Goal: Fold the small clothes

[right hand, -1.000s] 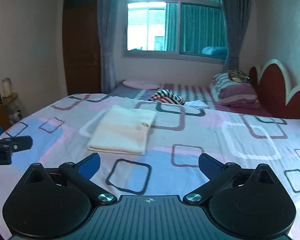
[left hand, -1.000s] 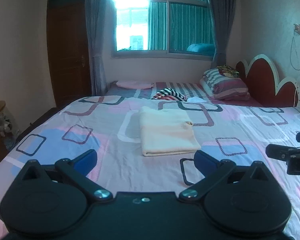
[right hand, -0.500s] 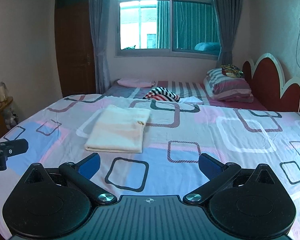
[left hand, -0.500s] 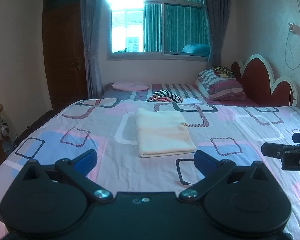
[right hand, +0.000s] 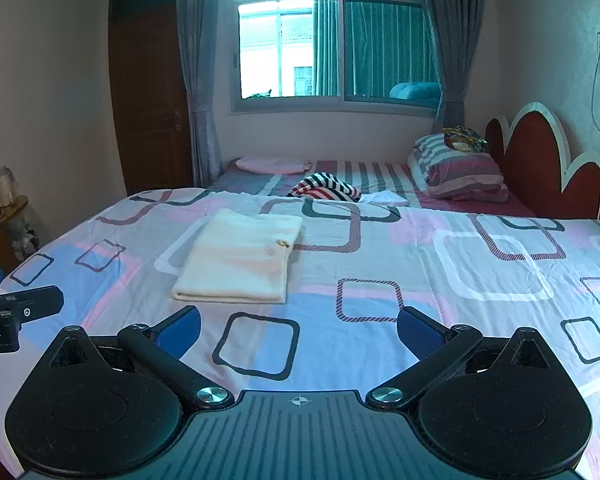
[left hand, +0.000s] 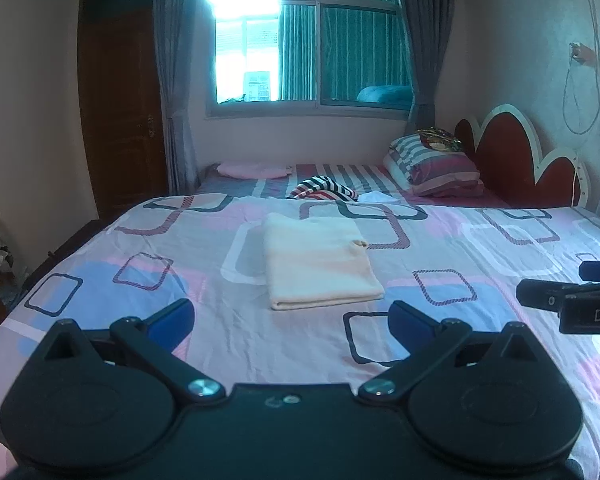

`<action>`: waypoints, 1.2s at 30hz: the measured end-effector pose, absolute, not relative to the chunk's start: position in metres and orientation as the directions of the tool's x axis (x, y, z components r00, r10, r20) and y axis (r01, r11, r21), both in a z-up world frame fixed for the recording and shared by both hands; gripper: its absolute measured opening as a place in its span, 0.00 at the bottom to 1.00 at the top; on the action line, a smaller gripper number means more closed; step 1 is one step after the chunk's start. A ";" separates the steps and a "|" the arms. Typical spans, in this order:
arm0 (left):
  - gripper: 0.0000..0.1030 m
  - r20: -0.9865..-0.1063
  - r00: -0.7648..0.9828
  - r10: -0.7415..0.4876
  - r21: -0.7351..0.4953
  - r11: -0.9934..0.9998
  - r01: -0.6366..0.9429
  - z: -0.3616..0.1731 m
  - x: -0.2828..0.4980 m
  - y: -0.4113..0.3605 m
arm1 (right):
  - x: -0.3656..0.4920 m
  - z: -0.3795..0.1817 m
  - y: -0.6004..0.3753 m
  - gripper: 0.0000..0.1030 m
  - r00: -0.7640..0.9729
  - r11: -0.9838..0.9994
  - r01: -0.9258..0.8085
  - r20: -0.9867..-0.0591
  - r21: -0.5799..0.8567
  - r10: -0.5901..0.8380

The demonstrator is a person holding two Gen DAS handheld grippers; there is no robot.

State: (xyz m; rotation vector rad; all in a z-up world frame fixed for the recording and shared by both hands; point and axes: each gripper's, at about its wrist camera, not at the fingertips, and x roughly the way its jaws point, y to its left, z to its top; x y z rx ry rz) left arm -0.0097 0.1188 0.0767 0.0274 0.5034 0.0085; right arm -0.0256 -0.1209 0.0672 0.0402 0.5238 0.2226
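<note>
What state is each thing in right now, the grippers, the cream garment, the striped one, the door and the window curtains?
left gripper: open, holding nothing
right gripper: open, holding nothing
cream garment: folded flat on the bedspread
striped garment: crumpled, not folded
door: closed
curtains: drawn aside, window uncovered

The bed [left hand: 228, 340] is covered by a sheet [right hand: 380, 248] printed with pink, blue and white patches and rounded-square outlines. A folded cream cloth [left hand: 320, 266] lies flat near its middle. Farther back lie a striped garment [left hand: 324, 192], a small white cloth [left hand: 380, 197] beside it, a pink pillow [left hand: 254, 170] and a striped pillow [left hand: 436, 170] by the headboard.
</note>
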 end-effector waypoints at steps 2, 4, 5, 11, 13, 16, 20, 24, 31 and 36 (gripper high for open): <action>1.00 -0.481 0.876 0.015 0.033 0.999 0.001 0.077 -0.010 0.118 | -0.025 0.068 -0.120 1.00 0.840 0.975 -0.201 -0.495 0.097 0.222; 1.00 -0.483 0.875 0.013 0.032 0.999 0.003 0.078 -0.010 0.117 | -0.025 0.068 -0.120 1.00 0.841 0.975 -0.200 -0.493 0.095 0.221; 1.00 -0.482 0.876 0.013 0.032 0.999 0.003 0.078 -0.010 0.117 | -0.025 0.069 -0.119 1.00 0.842 0.975 -0.199 -0.493 0.094 0.219; 1.00 -0.484 0.875 0.015 0.035 0.999 0.003 0.078 -0.007 0.118 | -0.025 0.069 -0.120 1.00 0.843 0.976 -0.197 -0.491 0.095 0.218; 1.00 -0.484 0.875 0.019 0.041 0.999 0.002 0.078 -0.005 0.118 | -0.025 0.069 -0.120 1.00 0.844 0.976 -0.197 -0.490 0.092 0.217; 1.00 -0.484 0.875 0.024 0.045 0.999 -0.002 0.078 -0.003 0.120 | -0.024 0.069 -0.119 1.00 0.844 0.976 -0.197 -0.490 0.092 0.217; 1.00 -0.482 0.876 0.027 0.046 0.999 -0.006 0.078 -0.002 0.121 | -0.024 0.068 -0.118 1.00 0.842 0.976 -0.197 -0.494 0.094 0.217; 1.00 -0.482 0.876 0.027 0.046 0.999 -0.005 0.077 -0.002 0.121 | -0.024 0.068 -0.120 1.00 0.841 0.975 -0.200 -0.495 0.093 0.220; 1.00 -0.482 0.876 0.025 0.047 0.999 -0.003 0.076 -0.001 0.120 | -0.024 0.068 -0.119 1.00 0.841 0.975 -0.201 -0.495 0.093 0.221; 1.00 -0.481 0.876 0.025 0.049 0.999 -0.002 0.075 -0.001 0.121 | -0.025 0.068 -0.120 1.00 0.842 0.975 -0.199 -0.492 0.095 0.220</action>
